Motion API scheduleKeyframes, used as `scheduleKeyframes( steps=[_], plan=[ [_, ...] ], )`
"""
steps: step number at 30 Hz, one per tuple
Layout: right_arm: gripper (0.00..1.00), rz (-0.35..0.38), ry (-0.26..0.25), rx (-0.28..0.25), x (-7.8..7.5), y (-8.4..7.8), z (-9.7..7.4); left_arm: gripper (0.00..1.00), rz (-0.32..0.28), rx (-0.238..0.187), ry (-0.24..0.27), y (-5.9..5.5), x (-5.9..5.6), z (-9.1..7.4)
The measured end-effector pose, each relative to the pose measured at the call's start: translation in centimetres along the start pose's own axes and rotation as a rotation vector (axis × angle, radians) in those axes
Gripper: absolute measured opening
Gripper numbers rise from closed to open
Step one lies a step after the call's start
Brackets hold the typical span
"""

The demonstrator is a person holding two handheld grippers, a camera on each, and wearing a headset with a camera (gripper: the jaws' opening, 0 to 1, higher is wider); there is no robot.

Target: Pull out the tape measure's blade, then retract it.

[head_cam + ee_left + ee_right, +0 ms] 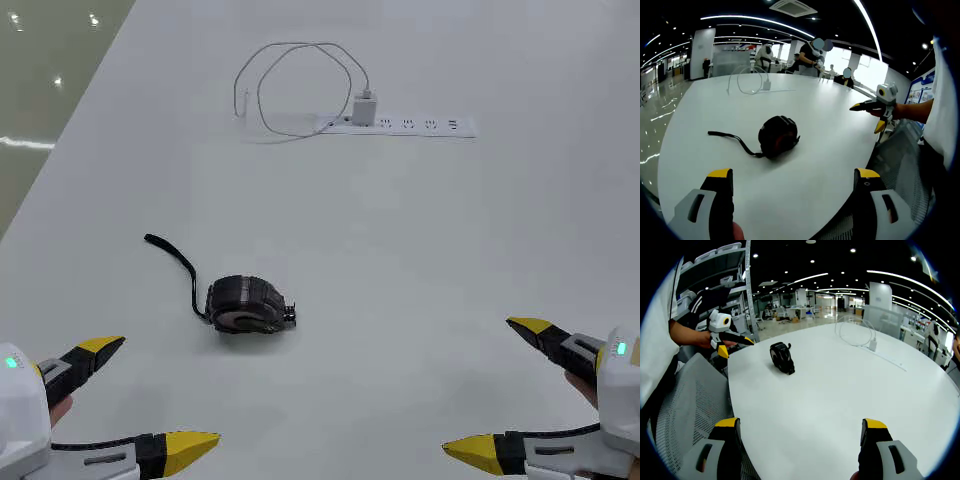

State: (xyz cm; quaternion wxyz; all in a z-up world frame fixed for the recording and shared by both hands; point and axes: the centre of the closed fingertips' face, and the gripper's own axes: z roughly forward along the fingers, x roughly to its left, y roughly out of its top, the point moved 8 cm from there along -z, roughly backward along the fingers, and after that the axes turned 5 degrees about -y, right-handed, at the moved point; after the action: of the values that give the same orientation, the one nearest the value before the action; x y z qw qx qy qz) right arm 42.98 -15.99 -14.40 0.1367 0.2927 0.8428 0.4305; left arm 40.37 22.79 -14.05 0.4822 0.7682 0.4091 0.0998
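White table (420, 260) holds tape measure (245, 305), power strip (400, 125) well beyond; left tool (168, 390), right tool (478, 385) both released

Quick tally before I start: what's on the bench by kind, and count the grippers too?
tape measure: 1
power strip: 1
charger: 1, plugged into the strip
cable: 1, white, looped
grippers: 2, the left gripper and the right gripper, both open
Total: 6
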Motion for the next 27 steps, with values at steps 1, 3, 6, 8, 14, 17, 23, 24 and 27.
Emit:
scheduleKeyframes(
  steps=[1,3,6,8,14,17,23,24,27],
  plan=[
    [0.99,0.000,0.000,0.001,0.01,-0.04,0.00,0.99,0.001,-0.001,0.001,-0.02,-0.01,-0.02],
    [0.99,-0.001,-0.002,0.003,-0.05,-0.13,-0.01,0.99,0.002,0.000,0.001,-0.02,-0.03,-0.07],
    [0.99,0.002,-0.001,0.003,-0.02,-0.17,-0.06,0.99,0.004,0.002,0.000,-0.06,0.03,-0.15],
    [0.99,0.003,0.000,0.006,0.01,-0.25,-0.05,0.99,0.003,0.003,0.000,-0.11,0.05,-0.16],
    [0.99,0.003,0.008,0.008,0.13,-0.29,0.10,0.99,0.003,0.004,-0.002,-0.14,-0.06,-0.10],
    [0.99,0.000,0.011,0.011,0.13,-0.27,0.16,0.99,0.003,0.007,-0.005,-0.20,-0.05,-0.05],
    [0.99,-0.002,0.015,0.016,0.16,-0.34,0.15,0.99,0.006,0.007,-0.013,-0.05,0.09,0.05],
    [0.99,0.000,0.017,0.017,0.17,-0.35,0.15,0.99,0.008,0.006,-0.013,0.00,0.14,0.07],
    [0.99,-0.001,0.022,0.016,0.18,-0.25,0.20,0.99,0.010,0.005,-0.016,0.15,0.24,0.13]
  ],
)
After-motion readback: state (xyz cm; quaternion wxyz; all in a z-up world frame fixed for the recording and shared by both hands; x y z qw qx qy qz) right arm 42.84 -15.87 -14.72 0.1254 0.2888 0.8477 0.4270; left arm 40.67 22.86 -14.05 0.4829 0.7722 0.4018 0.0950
